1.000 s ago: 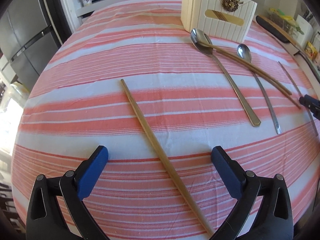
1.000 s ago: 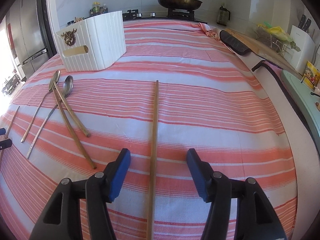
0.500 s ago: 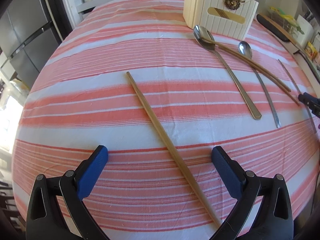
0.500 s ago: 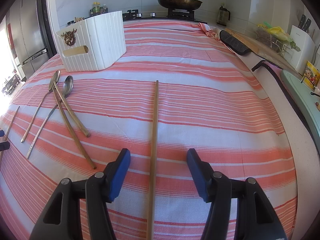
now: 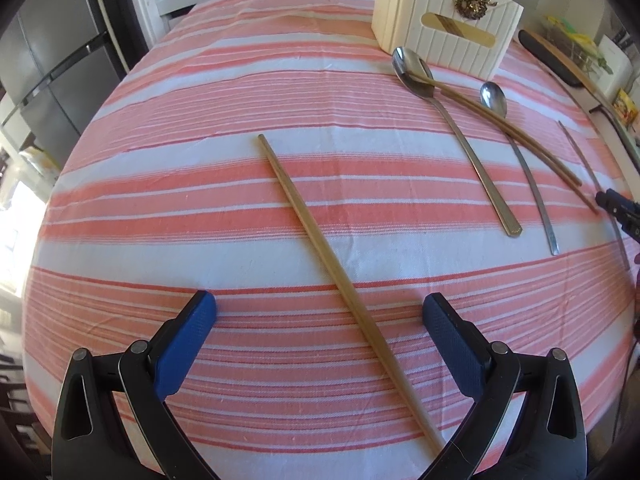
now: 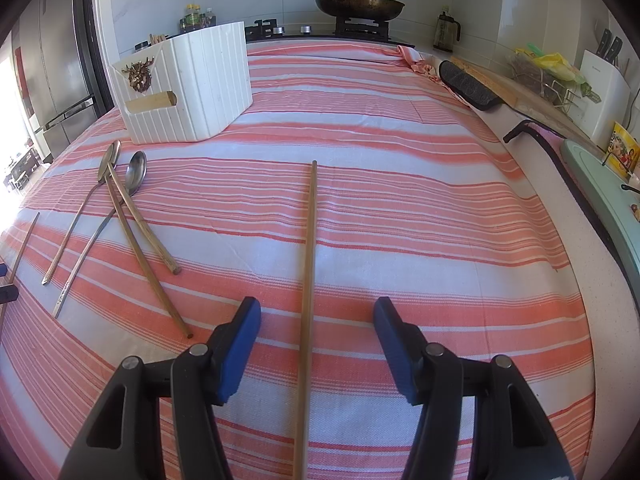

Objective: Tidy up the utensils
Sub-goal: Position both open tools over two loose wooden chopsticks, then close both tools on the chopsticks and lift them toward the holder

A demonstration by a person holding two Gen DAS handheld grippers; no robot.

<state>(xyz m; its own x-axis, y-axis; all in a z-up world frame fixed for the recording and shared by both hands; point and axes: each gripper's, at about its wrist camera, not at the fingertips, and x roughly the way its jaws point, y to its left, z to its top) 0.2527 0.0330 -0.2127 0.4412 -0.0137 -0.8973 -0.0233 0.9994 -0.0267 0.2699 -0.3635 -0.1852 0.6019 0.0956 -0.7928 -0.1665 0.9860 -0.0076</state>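
The left tool (image 5: 320, 312) stands wide open with nothing in its grasp, its blue fingers (image 5: 188, 344) straddling a lone wooden chopstick (image 5: 320, 248) that lies slantwise on the striped surface (image 5: 200, 208). Over the last second this view has slid a little: the chopstick's far tip sat higher in the picture before and the white holder (image 5: 444, 28) now sits closer to the top edge, so the left tool has crept slightly while its spread has stayed the same. The right tool (image 6: 316, 320) is about half open, empty, and has not shifted; a second chopstick (image 6: 308, 264) runs straight up between its jaws without touching either.

Further out, two spoons (image 6: 132, 176) and a pair of chopsticks (image 6: 140, 232) lie crossed just in front of the holder, with one thin stick (image 6: 24, 240) apart at the edge.

Nothing has been lifted yet. I judge both tools are lined up to close on their chopsticks, with the holder as the likely destination.
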